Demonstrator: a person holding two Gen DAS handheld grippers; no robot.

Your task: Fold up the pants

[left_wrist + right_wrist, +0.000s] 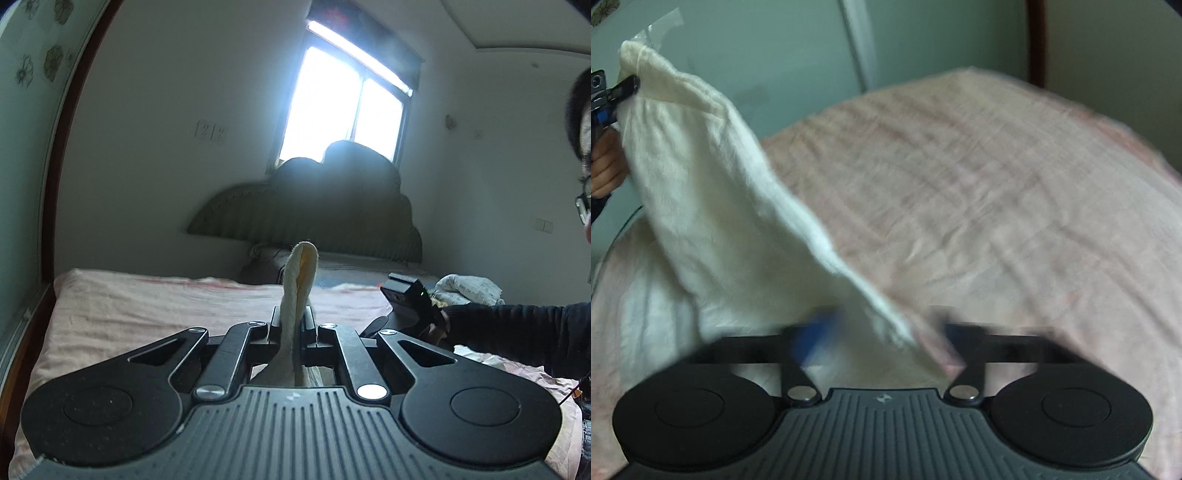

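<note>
Left wrist view: cream pants [297, 291] are being pinched at 1 edge by the left gripper [293, 325], jaws pressed together on the fabric, held up above the pink bedsheet [147, 306]. Right wrist view: pants are being draped down between the right gripper [882, 332] fingers; jaws are blurred, grip cannot be told.

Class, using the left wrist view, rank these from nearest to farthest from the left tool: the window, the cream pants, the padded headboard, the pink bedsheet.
1. cream pants, clamped in the left tool, centre.
2. pink bedsheet, just beyond and below.
3. padded headboard, at the bed's far end.
4. window, on the wall behind the headboard.
</note>
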